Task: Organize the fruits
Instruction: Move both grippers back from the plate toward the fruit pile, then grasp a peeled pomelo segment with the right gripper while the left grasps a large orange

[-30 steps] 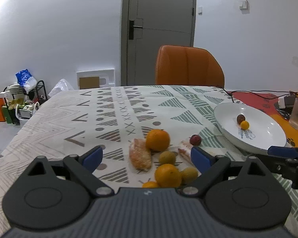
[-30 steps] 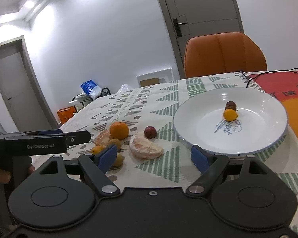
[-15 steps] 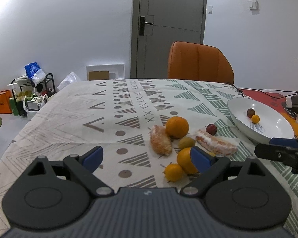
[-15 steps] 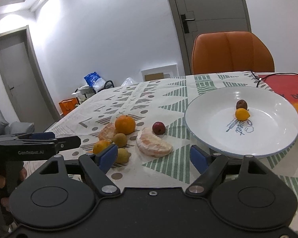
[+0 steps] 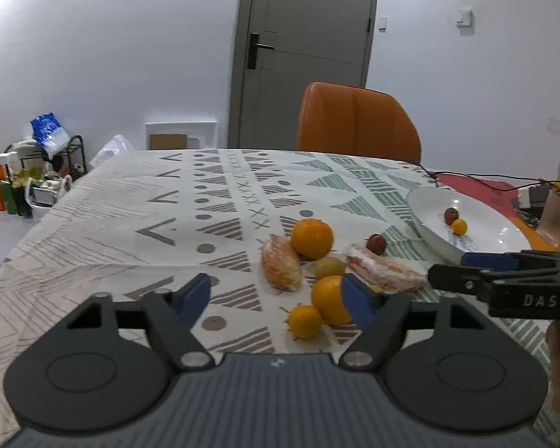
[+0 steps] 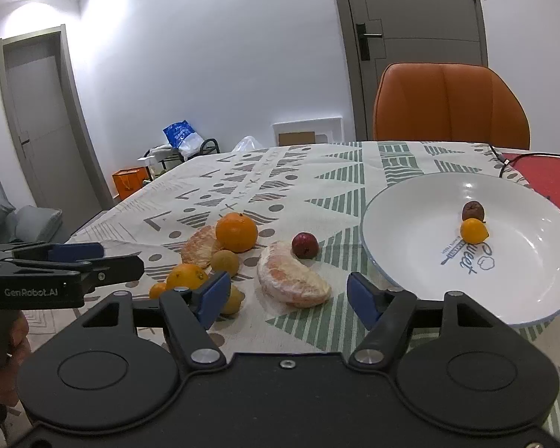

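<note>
Loose fruit lies on the patterned tablecloth (image 5: 130, 216): a large orange (image 5: 312, 238) (image 6: 237, 232), two peeled citrus pieces (image 5: 281, 267) (image 6: 293, 280), a small red fruit (image 5: 376, 243) (image 6: 305, 245), smaller oranges (image 5: 330, 300) (image 6: 186, 276) and greenish fruits (image 5: 329, 267) (image 6: 224, 260). A white plate (image 5: 504, 231) (image 6: 534, 280) at the right holds a small orange fruit (image 6: 474, 230) and a dark one (image 6: 473, 210). My left gripper (image 5: 276, 296) is open and empty, near the fruit pile. My right gripper (image 6: 289, 295) is open and empty, above the nearer peeled piece.
An orange chair (image 5: 358, 123) stands at the table's far side. A red mat, cables and a glass (image 5: 558, 216) lie right of the plate. Bags and a rack (image 5: 37, 175) stand on the floor at the left.
Both grippers have pulled back and risen from the fruit. The left one has also shifted left, so the pile now sits to its right. No fruit has moved.
</note>
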### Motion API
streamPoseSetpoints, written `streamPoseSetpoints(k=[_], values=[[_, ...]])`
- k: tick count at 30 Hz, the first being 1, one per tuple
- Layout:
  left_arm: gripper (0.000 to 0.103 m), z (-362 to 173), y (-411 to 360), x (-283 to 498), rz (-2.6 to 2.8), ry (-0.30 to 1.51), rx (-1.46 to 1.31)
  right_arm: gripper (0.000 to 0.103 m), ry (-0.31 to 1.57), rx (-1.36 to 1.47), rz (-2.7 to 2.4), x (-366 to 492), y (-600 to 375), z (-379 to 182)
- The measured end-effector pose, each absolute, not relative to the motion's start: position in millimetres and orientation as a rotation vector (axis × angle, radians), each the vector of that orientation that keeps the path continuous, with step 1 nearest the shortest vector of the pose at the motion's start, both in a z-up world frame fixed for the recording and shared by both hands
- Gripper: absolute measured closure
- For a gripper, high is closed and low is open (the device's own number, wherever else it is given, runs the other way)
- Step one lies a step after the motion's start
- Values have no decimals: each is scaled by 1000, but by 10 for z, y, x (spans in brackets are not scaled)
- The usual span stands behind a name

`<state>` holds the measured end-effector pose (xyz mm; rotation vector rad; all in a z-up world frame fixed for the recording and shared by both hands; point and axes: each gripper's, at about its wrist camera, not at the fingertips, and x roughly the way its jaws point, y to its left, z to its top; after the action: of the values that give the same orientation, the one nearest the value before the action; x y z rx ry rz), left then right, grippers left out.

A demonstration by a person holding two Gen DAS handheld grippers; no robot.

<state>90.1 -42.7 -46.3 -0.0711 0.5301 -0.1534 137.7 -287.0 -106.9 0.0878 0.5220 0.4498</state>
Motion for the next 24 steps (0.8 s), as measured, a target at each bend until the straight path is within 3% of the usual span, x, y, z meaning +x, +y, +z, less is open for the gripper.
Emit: streamPoseSetpoints(k=[11, 24], values=[[48, -522, -569, 1035, -234, 552, -71, 35, 543, 84, 444, 1443, -2884, -1109], [61, -672, -659, 1246, -291, 617, -86, 40, 571, 86, 453, 1564, -2830, -1181]])
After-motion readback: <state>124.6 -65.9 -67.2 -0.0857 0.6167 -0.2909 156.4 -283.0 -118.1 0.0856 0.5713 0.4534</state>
